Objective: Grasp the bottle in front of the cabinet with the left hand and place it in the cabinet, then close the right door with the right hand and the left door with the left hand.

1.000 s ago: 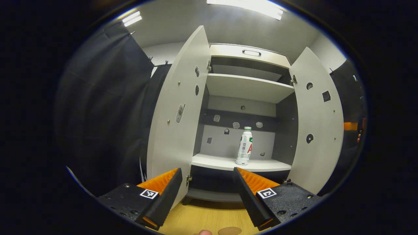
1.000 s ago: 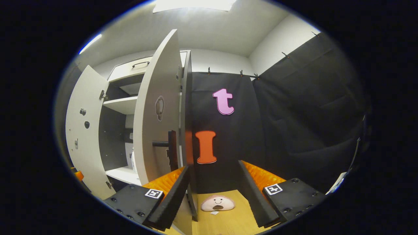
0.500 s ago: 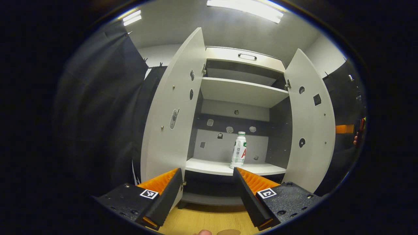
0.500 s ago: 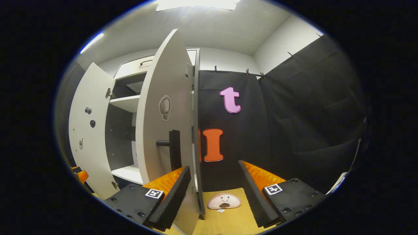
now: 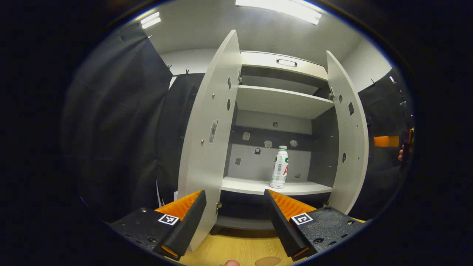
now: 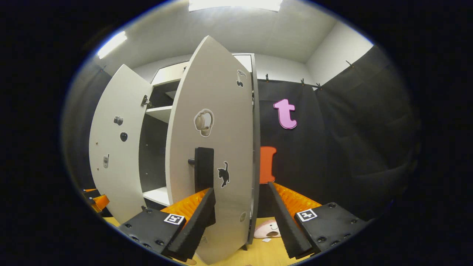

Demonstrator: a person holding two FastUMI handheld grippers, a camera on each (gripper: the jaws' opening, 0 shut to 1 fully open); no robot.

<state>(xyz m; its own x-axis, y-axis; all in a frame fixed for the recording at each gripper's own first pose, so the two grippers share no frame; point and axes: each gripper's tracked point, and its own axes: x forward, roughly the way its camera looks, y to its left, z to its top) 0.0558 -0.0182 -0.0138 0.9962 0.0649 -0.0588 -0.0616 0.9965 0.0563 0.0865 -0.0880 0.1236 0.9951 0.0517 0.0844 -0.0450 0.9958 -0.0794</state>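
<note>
— Wooden floor (image 5: 236,247), open cabinet (image 5: 282,101) ahead. Where's the bottle (image 5: 279,167)?
— I see it upright on the lower shelf (image 5: 255,186).
— Grippers?
— My left gripper (image 5: 234,218) and right gripper (image 6: 242,218) both gape wide, empty, the right at the right door (image 6: 218,147).

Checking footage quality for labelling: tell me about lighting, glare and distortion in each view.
Left gripper view: ceiling strip light glares; fisheye bows the left door; bottle sharp. Right gripper view: ceiling light blown out; right door bulges, evenly lit.
</note>
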